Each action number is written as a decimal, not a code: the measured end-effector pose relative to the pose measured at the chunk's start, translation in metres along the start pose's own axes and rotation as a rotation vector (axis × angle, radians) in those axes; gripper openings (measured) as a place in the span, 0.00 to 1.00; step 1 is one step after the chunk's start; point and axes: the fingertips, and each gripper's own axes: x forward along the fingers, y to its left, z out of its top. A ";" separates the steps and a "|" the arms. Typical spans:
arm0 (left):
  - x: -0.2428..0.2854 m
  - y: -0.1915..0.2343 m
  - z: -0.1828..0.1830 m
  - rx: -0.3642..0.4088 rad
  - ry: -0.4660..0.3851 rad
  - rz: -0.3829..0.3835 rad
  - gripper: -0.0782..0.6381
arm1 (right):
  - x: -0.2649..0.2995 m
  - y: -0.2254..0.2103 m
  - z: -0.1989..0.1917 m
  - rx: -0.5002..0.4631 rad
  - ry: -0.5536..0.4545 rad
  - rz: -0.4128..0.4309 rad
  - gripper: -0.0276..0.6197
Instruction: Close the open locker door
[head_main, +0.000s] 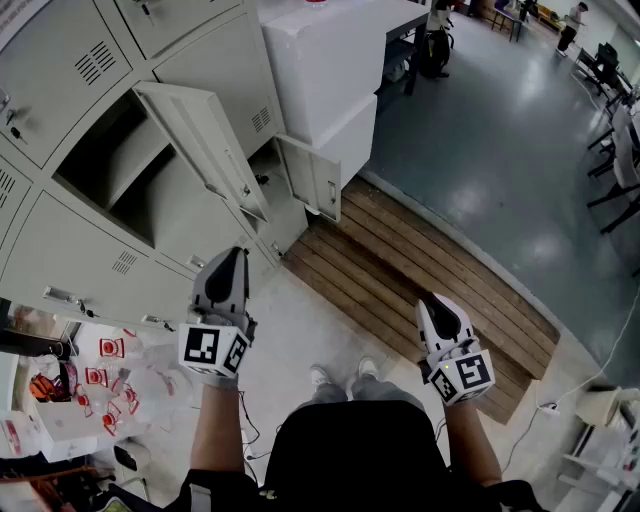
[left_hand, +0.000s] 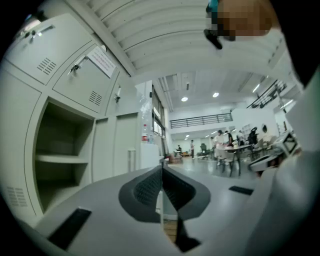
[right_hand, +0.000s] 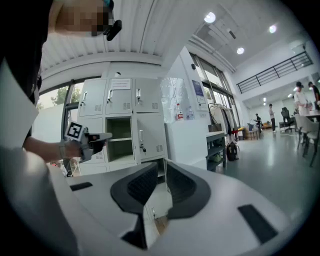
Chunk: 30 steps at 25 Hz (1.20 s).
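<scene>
Sheet-steel locker door (head_main: 205, 150) is seen swung open at far left, just beyond left tongs (head_main: 230, 255). Judged light, stiff, hinge-guided: to be pushed at its free edge, not gripped. Both left tongs and right tongs (head_main: 432, 300) are pressed together, empty.

Grey floor (head_main: 480, 150), slatted wooden platform (head_main: 420, 270)

Left forearm (head_main: 215, 425) and right forearm (head_main: 467, 440) reach forward. The left gripper (head_main: 232, 256), at eight o'clock, points toward twelve, jaws together. The right gripper (head_main: 433, 300), at four o'clock, points toward eleven, jaws nearly closed and empty.
</scene>
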 end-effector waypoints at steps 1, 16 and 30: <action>-0.012 -0.024 -0.007 -0.015 0.003 -0.034 0.14 | 0.002 0.003 0.003 -0.016 -0.007 0.006 0.16; -0.063 -0.054 -0.055 -0.109 0.139 -0.102 0.14 | 0.030 0.046 0.016 -0.052 -0.039 0.060 0.16; -0.043 -0.012 -0.066 -0.154 0.146 -0.120 0.14 | 0.089 0.053 0.017 -0.032 -0.037 0.035 0.16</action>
